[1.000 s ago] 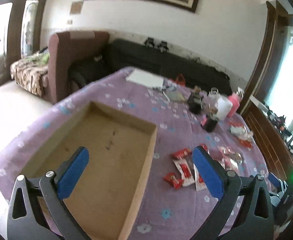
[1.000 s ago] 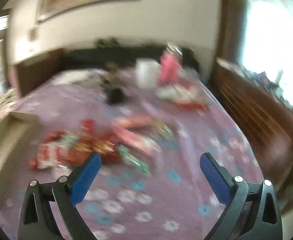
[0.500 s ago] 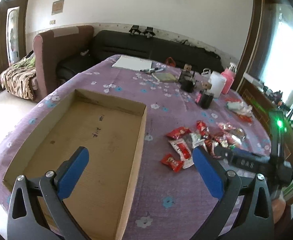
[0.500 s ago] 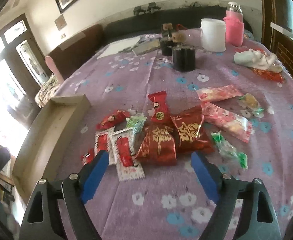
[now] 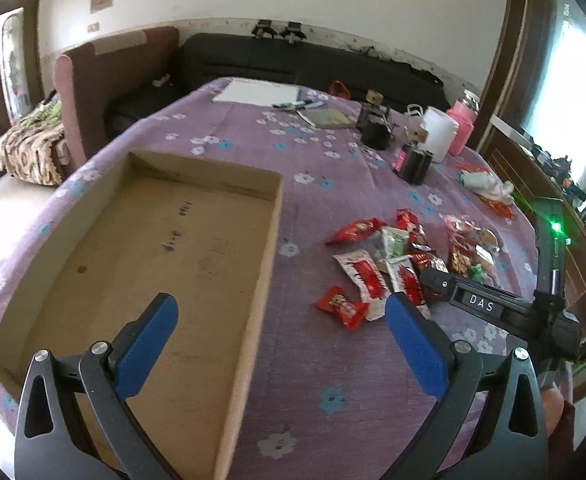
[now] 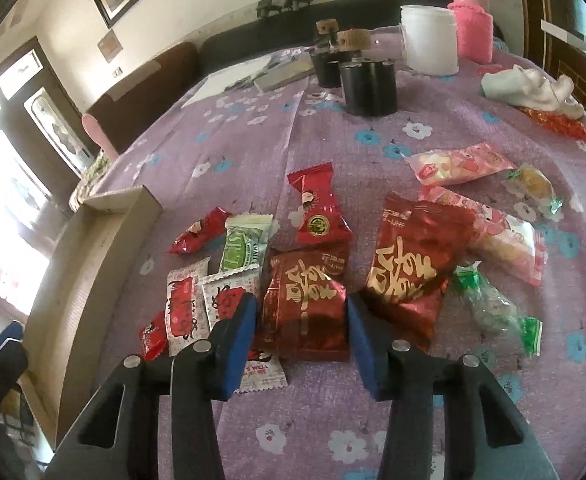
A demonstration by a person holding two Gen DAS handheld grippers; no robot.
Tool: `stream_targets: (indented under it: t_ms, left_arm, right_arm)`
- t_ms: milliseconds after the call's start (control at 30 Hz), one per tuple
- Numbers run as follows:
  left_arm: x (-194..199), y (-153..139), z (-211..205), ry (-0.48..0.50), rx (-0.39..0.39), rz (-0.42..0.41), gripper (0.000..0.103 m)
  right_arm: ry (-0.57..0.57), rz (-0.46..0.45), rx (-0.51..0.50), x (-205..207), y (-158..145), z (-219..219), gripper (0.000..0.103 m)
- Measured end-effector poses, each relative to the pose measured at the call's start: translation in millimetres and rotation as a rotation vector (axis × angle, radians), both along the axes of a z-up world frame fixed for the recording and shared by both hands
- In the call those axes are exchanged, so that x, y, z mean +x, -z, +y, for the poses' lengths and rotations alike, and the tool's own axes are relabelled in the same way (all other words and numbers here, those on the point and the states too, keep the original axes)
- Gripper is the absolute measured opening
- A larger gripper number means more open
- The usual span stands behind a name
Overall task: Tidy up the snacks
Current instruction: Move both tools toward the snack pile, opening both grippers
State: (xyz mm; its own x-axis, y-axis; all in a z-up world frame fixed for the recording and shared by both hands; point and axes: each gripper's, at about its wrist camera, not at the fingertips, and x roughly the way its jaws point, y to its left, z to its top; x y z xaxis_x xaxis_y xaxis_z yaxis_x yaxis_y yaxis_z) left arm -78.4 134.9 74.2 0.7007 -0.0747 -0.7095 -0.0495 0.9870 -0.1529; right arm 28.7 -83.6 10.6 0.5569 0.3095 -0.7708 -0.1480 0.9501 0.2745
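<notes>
1. Right gripper [image 6: 301,320], lower centre of the right wrist view: jaws closing, blue pads either side of a dark red foil packet [image 6: 307,306] with gold lettering; pads at its edges, a firm pinch not certain.
2. Just right of that packet, a second, larger dark red packet [image 6: 417,256], tilted, partly over a pink-and-white packet [image 6: 509,240].
3. Left of the pads, two white-and-red sachets [image 6: 197,300] side by side, a green-and-white sachet [image 6: 243,246] above them, a small red wrapper [image 6: 197,232] to the upper left.
4. Above centre, an upright red wrapper [image 6: 319,208]; to the right, a pink packet [image 6: 459,162] and clear-and-green wrappers [image 6: 489,304].
5. Upper part of that frame: black cylinders [image 6: 369,86], a white tub [image 6: 431,38], a pink-sleeved bottle [image 6: 473,24], a crumpled white cloth [image 6: 529,86].
6. Left gripper [image 5: 281,328], lower centre of the left wrist view: jaws wide apart, nothing between them, over the near edge of a cardboard tray [image 5: 269,240].
7. Tray at left and centre of that frame, shallow, interior bare apart from pen marks, resting on the purple floral tablecloth [image 5: 333,184].
8. Snack pile [image 5: 397,264] right of the tray, well apart from its wall.
9. Right gripper body at lower right of that view, marked "DAS", tip down among the snacks, green light above it.
</notes>
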Motion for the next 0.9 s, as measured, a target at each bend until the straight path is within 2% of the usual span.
stream_targets:
  t_ms: [200, 233, 300, 433, 600, 633, 667, 700, 733, 767, 900]
  left_arm:
    - [21, 5, -37, 0.099, -0.004, 0.027, 0.102]
    - [24, 5, -45, 0.118, -0.001, 0.030, 0.097]
    - [34, 9, -63, 0.162, 0.015, 0.043, 0.096]
    - [51, 17, -93, 0.211, 0.060, 0.051, 0.096]
    - [75, 34, -119, 0.257, 0.129, 0.089, 0.094]
    - [78, 39, -122, 0.265, 0.138, 0.103, 0.085]
    - [81, 44, -125, 0.277, 0.144, 0.125, 0.069]
    - [84, 50, -128, 0.288, 0.158, 0.149, 0.062]
    - [79, 49, -130, 0.277, 0.212, 0.112, 0.047]
    - [79, 51, -132, 0.288, 0.226, 0.119, 0.039]
    - [76, 45, -119, 0.278, 0.149, 0.121, 0.035]
  right_arm:
    - [0.060, -0.025, 0.071, -6, -6, -26, 0.046]
    - [0.070, -0.038, 0.094, -7, -10, -33, 0.033]
    - [0.082, -0.054, 0.122, -9, -15, -41, 0.026]
    - [0.102, -0.049, 0.149, -5, -18, -54, 0.026]
    - [0.083, -0.006, 0.241, 1, -15, -64, 0.032]
    - [0.082, -0.009, 0.258, 1, -15, -66, 0.037]
    - [0.083, -0.014, 0.272, 0, -16, -67, 0.040]
    - [0.087, -0.022, 0.288, -1, -18, -70, 0.046]
    - [0.088, -0.027, 0.298, -1, -19, -72, 0.049]
    - [0.086, -0.030, 0.310, 0, -19, -73, 0.049]
    - [0.058, 0.003, 0.347, 4, -13, -72, 0.050]
